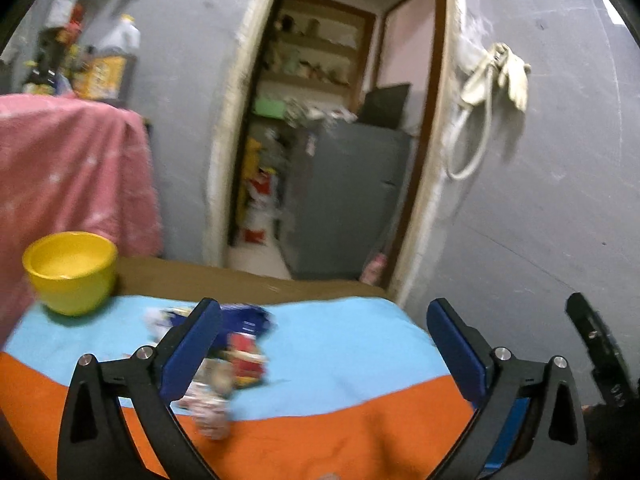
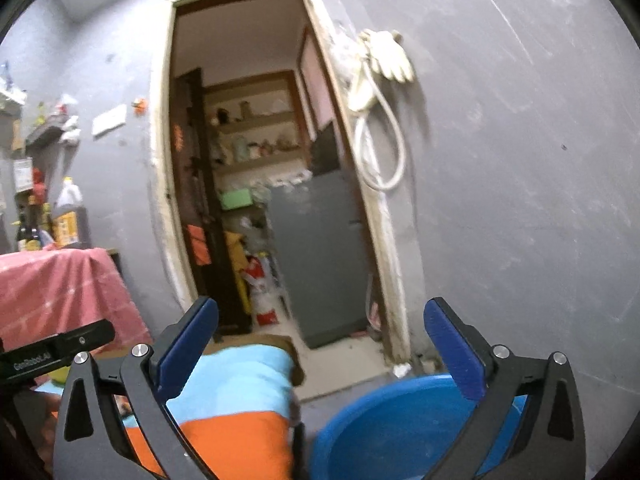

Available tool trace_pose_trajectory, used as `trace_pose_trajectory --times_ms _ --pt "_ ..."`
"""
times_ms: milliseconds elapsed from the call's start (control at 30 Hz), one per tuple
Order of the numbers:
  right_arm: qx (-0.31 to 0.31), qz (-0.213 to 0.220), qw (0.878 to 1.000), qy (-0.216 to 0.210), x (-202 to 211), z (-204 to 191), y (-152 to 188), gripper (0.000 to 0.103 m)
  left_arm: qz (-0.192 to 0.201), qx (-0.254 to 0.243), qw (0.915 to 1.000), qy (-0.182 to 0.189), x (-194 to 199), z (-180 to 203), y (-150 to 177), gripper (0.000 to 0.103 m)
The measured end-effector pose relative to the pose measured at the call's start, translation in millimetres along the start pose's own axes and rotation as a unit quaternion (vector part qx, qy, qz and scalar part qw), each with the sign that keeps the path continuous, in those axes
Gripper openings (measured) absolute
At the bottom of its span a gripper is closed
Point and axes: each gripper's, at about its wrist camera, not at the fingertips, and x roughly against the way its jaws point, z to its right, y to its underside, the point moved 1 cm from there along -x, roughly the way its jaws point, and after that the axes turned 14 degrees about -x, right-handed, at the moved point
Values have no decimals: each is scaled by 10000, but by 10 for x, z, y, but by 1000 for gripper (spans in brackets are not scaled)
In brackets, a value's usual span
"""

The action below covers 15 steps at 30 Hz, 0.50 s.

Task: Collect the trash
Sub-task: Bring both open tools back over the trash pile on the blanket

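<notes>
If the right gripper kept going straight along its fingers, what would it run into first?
Probably nothing close. The right gripper is open and empty, aimed over the table's far corner toward the open doorway; the grey cabinet inside looks like the first obstacle, though depth is unclear.

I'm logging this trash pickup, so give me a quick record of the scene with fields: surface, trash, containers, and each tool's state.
surface: table under a blue and orange cloth
trash: crumpled wrappers lying on the cloth
containers: yellow bowl on the table's far left; blue tub beside the table, lower down
left tool: open, nothing held
right tool: open, nothing held
</notes>
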Motion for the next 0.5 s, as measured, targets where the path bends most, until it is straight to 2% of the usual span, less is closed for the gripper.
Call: trace_pose_trajectory --times_ms 267,500 --pt "116 275 9976 -619 77 -437 99 103 388 -201 9964 -721 401 -413 121 101" --pt "209 406 9934 -1052 115 -806 231 103 550 -263 9913 -1162 668 -801 220 101"
